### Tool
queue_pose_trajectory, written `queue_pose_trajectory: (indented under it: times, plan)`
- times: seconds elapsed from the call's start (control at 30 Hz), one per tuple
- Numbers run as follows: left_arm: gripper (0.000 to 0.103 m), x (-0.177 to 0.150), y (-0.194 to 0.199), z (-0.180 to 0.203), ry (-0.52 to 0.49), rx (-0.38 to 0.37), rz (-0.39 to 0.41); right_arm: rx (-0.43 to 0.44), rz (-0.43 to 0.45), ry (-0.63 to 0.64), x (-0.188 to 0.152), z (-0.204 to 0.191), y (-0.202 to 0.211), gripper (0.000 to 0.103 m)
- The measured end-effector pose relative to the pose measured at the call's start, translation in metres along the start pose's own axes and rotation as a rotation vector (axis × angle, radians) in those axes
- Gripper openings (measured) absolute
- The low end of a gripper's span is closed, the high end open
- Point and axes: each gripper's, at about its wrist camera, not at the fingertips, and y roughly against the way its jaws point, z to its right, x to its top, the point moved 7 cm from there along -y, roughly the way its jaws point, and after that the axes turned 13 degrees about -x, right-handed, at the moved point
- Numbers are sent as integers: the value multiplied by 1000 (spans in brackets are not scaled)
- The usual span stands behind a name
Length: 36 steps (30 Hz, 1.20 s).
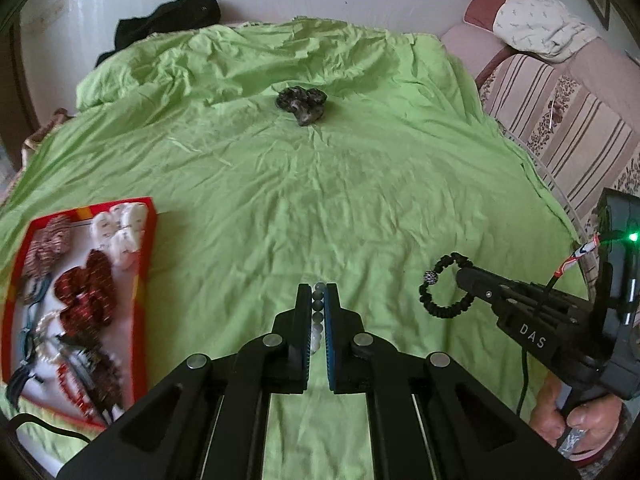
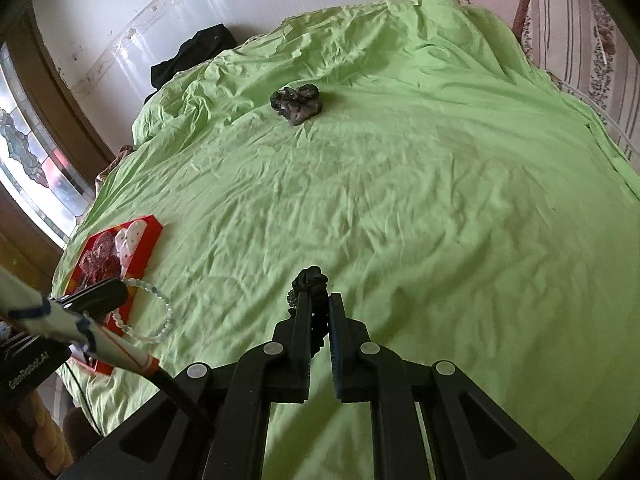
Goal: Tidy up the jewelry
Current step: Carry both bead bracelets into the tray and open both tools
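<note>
A: Tools? Count.
B: Two. Left tool [image 1: 319, 292] clenched on one pale bead bracelet [image 2: 154, 312], lower centre. Right tool [image 2: 320, 300] clenched on one black bracelet [image 1: 446, 286].
A: Elsewhere?
B: One red tray [image 1: 146, 264], lower left; one dark scrunchie [image 1: 302, 104] on bed, upper centre.

A bed covered by a wrinkled lime-green cotton sheet [image 1: 360, 184] fills both views. Far along it, about mid-width, a crumpled dark grey patterned fabric scrunchie [image 1: 302, 105] lies alone on the sheet. At the near left, a shallow red-rimmed cardboard tray with a white floor [image 1: 146, 256] rests flat on the sheet, crowded with scrunchies and beaded pieces. At the far left corner, a heap of black cloth [image 1: 168, 24] sits at the sheet's edge against the white wall.
</note>
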Motion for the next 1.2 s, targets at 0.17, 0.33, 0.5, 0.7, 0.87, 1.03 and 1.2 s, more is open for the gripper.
queue_pose_trajectory:
  times: [0.17,0.33,0.5,0.7,0.87,1.03,1.2]
  plan:
    - [5,-9,22,4,-14,28,21,-4,7,3,-11,-4,16,9]
    - [5,-15,40,5,-27,62,45,-4,14,10,-18,-11,28,9]
    - [5,-20,55,3,-23,80,72,-4,30,28,-22,-19,39,9]
    - [5,-25,68,-4,-5,92,90,-4,40,49,-27,-31,50,9]
    - [5,-29,80,-14,16,105,110,-2,45,68,-31,-41,55,9]
    - [5,-35,88,-26,45,115,118,1,46,88,-34,-51,59,9]
    - [5,-40,94,-40,77,129,129,6,49,109,-37,-61,61,9]
